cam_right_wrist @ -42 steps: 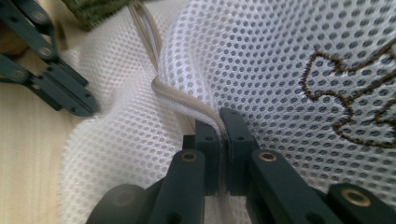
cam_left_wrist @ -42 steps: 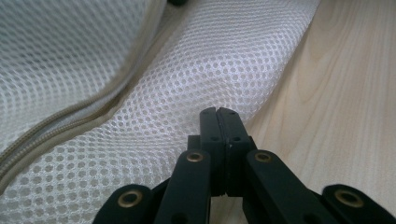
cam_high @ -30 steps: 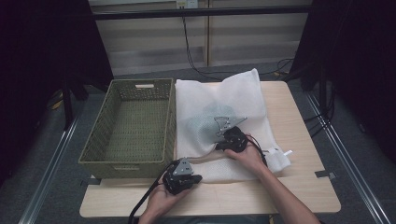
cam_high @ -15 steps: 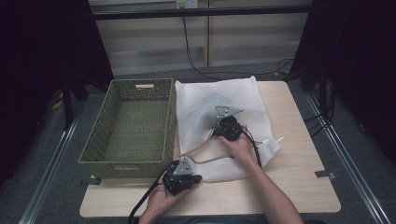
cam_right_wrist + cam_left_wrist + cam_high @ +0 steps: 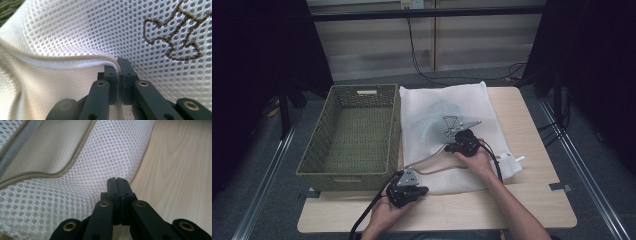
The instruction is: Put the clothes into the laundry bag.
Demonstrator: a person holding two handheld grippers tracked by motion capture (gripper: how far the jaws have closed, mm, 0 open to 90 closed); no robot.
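Pale wooden table [image 5: 537, 200] carries a green woven basket [image 5: 354, 135] at its left and a white mesh bag [image 5: 447, 107] spread just beside it.

On the surface [image 5: 532, 200] a basket [image 5: 349, 135] sits at the left, with a mesh bag [image 5: 437, 107] lying flat just to its right. The left hand-held gripper [image 5: 408, 176] is at the bag's near left corner; the right hand-held gripper [image 5: 447, 148] rests farther back on the bag.

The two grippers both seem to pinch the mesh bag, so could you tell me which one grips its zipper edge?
The right gripper, clamped on the mesh bag at its zipper edge; the left gripper pinches plain mesh.
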